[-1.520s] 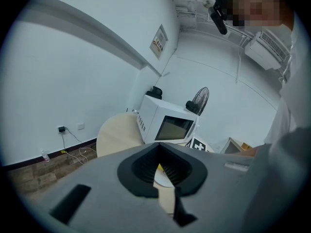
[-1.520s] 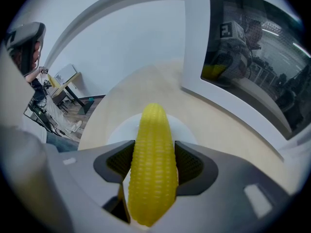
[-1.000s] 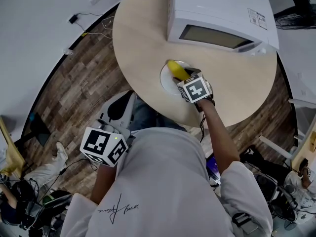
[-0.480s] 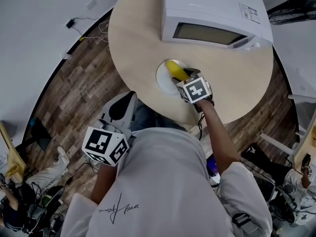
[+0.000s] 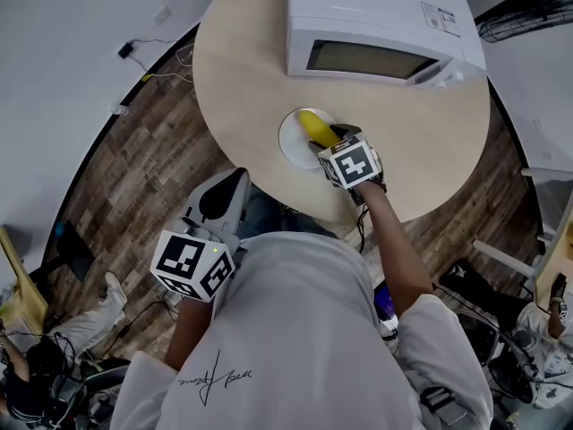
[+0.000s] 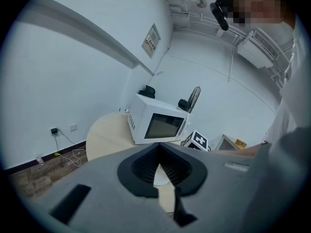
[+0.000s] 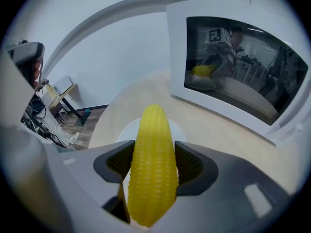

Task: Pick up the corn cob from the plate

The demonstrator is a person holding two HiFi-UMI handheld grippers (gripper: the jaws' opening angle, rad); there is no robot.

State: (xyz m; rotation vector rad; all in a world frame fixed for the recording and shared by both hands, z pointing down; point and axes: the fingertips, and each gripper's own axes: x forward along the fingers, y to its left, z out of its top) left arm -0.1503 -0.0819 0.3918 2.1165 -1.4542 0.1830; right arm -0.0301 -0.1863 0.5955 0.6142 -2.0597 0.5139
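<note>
The right gripper [image 7: 154, 167] is squeezing the corn cob [image 7: 151, 144] over the white plate [image 5: 290, 141]. The left gripper [image 6: 160, 171] is hanging empty, jaws together. The microwave [image 5: 376, 12] is wearing a sticker [image 5: 439, 14], probably words, too small to read.

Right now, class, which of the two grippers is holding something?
The right gripper: its jaws clamp the yellow corn cob above the white plate. The left gripper has its jaws together with nothing between them.
</note>
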